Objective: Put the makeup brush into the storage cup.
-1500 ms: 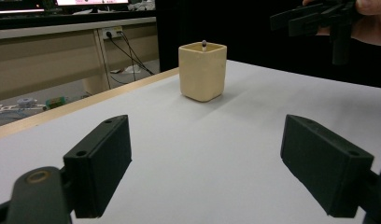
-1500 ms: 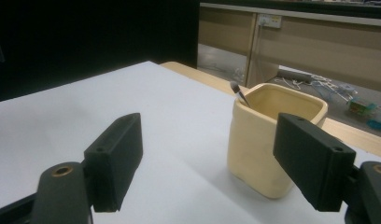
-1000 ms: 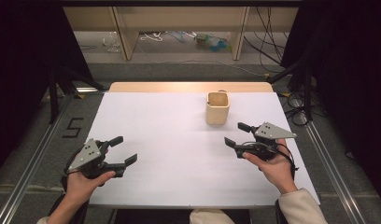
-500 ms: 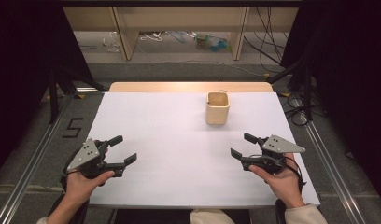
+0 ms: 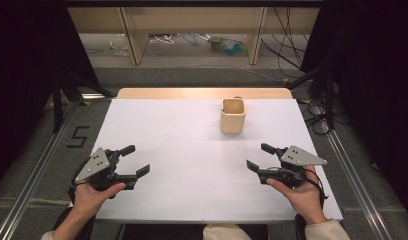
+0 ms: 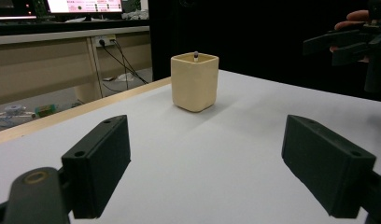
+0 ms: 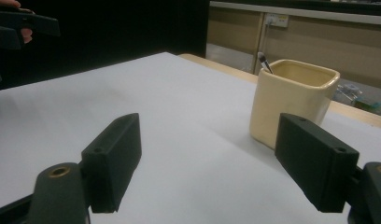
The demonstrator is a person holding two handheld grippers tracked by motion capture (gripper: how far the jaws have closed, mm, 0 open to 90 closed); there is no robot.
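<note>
A cream square cup [image 5: 233, 115] stands upright on the white table [image 5: 182, 145], right of centre toward the far edge. A thin dark pen tip [image 7: 263, 60] pokes up from inside the cup [image 7: 293, 100], also visible at the rim in the left gripper view [image 6: 196, 55]. My left gripper [image 5: 135, 161] rests open near the front left, held by a hand, nothing between its jaws. My right gripper [image 5: 258, 157] is open near the front right, empty, well short of the cup [image 6: 194, 81].
A wooden strip [image 5: 202, 93] runs along the table's far edge. Beyond it stand desk legs and cables [image 5: 292, 45] on the floor. A metal rail [image 5: 349, 170] borders the table's right side, another the left.
My right gripper has drawn back toward the front edge and slightly to the right, staying open. The left gripper and the cup have not moved.
</note>
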